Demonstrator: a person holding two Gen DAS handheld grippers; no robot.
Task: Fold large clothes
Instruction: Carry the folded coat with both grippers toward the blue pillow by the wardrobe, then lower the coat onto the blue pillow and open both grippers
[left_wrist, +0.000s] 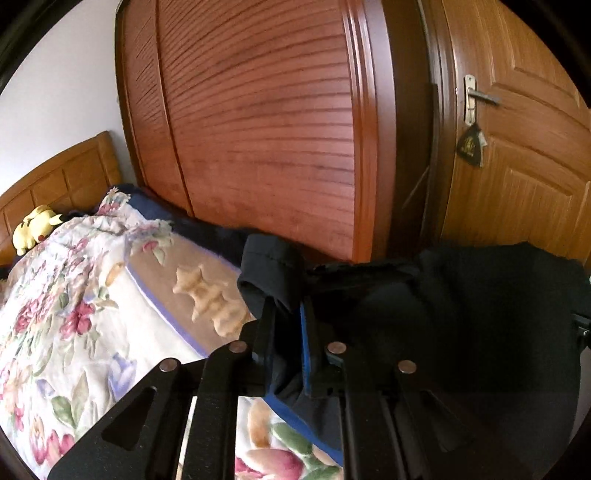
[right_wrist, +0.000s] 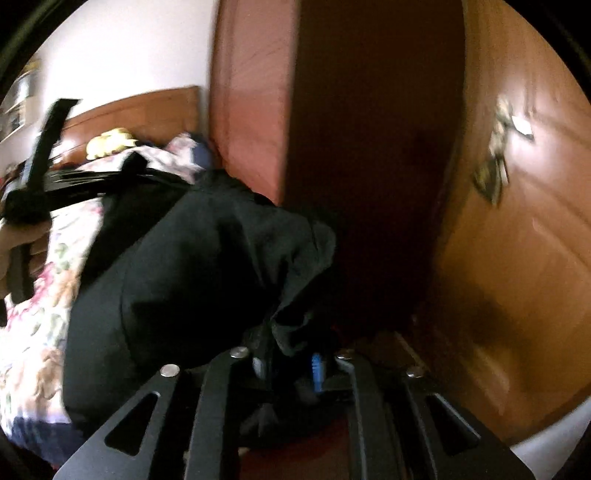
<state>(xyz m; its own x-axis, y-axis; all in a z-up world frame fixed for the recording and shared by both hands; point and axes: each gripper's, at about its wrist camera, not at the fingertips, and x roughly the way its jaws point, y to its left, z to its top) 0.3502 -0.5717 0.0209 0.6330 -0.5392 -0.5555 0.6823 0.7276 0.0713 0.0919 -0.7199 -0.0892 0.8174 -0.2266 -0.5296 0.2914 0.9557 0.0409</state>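
A large dark garment (left_wrist: 461, 314) hangs in a bunch between the two grippers, above the far side of the bed. In the left wrist view my left gripper (left_wrist: 288, 306) is shut on a folded hem or cuff (left_wrist: 269, 262) of it, which sticks up past the fingertips. The right wrist view is blurred. In it the garment (right_wrist: 203, 258) bulges to the left and gathers to a point between the fingers of my right gripper (right_wrist: 288, 354), which looks shut on the cloth. The left tool (right_wrist: 40, 166) and the hand holding it (right_wrist: 22, 240) appear at the left edge.
A floral quilt (left_wrist: 74, 295) covers the bed, with a yellow plush toy (left_wrist: 35, 227) by the wooden headboard (left_wrist: 62, 177). A slatted wooden wardrobe (left_wrist: 258, 129) stands close behind the bed. To its right is a wooden door (left_wrist: 517, 166) with a metal handle (left_wrist: 476, 98).
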